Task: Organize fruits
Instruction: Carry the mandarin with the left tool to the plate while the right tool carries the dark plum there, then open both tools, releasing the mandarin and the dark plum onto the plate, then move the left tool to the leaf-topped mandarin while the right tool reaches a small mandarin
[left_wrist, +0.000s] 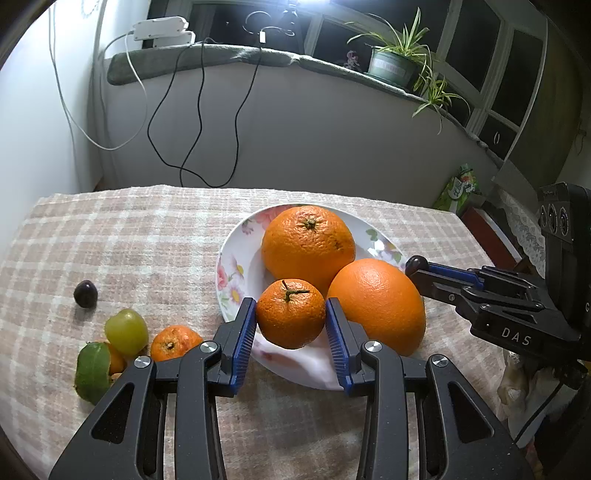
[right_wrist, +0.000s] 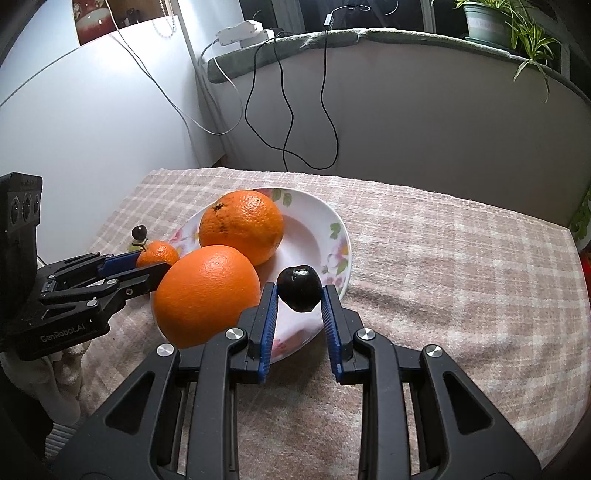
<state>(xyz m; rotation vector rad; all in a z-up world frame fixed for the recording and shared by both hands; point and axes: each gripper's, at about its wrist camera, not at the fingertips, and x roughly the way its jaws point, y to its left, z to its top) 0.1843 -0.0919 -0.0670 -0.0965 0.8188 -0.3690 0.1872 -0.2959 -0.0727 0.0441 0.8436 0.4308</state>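
Tablecloth (left_wrist: 147, 229) below: left gripper (left_wrist: 290, 314) level (gripping mandarin (left_wrist: 290, 314)).

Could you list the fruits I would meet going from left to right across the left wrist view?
Green leafy fruit → dark grape → green grape → small mandarin on the cloth → mandarin in the left gripper → large smooth orange.

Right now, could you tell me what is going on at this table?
A person is gathering fruit onto a floral plate. The left hand-held gripper holds a small mandarin over the plate's near edge, and the right hand-held gripper holds a dark plum above its rim. Two large oranges already lie on the plate. Several small fruits remain on the tablecloth.
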